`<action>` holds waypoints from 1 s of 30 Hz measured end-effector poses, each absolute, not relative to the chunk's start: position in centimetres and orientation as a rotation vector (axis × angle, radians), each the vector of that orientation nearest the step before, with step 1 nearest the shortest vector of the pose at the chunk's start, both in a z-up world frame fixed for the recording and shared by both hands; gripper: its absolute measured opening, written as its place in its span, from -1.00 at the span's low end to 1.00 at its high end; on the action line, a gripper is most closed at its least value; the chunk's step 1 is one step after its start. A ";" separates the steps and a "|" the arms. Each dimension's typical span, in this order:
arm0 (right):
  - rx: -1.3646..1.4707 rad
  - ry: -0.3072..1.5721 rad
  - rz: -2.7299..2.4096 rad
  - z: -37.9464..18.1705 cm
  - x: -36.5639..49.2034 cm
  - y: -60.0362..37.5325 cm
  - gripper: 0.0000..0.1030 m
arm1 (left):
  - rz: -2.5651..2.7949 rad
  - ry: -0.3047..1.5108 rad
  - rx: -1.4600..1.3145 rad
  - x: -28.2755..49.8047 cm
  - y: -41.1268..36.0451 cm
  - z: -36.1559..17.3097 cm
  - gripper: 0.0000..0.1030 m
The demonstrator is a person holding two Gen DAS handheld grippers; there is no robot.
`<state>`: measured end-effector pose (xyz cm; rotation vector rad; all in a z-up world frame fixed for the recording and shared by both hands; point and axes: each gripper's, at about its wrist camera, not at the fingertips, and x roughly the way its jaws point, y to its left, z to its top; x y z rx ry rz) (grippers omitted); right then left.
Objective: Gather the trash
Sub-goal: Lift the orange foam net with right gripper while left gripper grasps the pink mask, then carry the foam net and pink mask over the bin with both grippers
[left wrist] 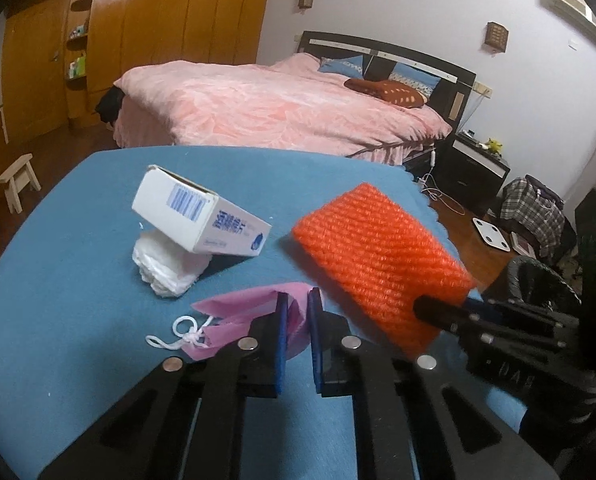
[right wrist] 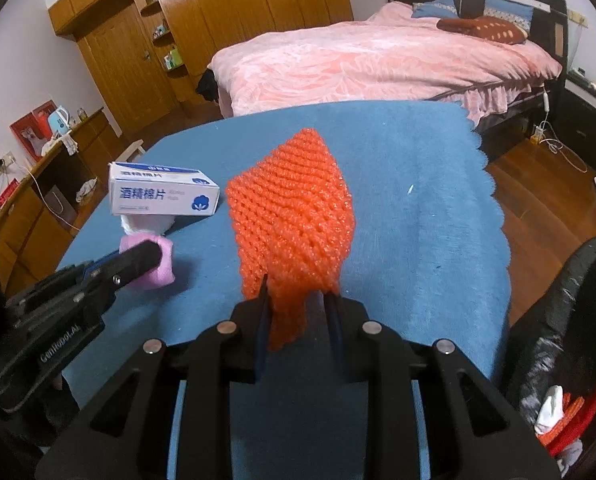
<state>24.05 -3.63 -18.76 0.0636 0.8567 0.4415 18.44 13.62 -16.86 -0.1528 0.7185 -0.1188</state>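
Observation:
My left gripper (left wrist: 298, 320) is shut on a pink face mask (left wrist: 242, 308), whose white ear loop dangles to the left over the blue cloth. The right wrist view shows that left gripper (right wrist: 154, 254) at the left, with the pink mask (right wrist: 166, 274) bunched round its tip. My right gripper (right wrist: 298, 308) is shut on the lower end of an orange foam net (right wrist: 294, 216), which stands up above the cloth. In the left wrist view the right gripper (left wrist: 421, 304) holds the orange net (left wrist: 377, 256) on the right.
A white box (left wrist: 202, 216) leans on a white wad of tissue (left wrist: 166, 268) at the left of the blue-covered table (right wrist: 417, 200). A bin lined with a black bag (right wrist: 569, 312) stands at the table's right, with scraps inside. Behind are a pink bed and wooden wardrobes.

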 end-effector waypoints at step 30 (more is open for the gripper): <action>0.066 0.714 0.324 -10.9 17.7 -11.2 -0.52 | -0.215 0.628 -0.110 14.7 7.8 -11.0 -0.81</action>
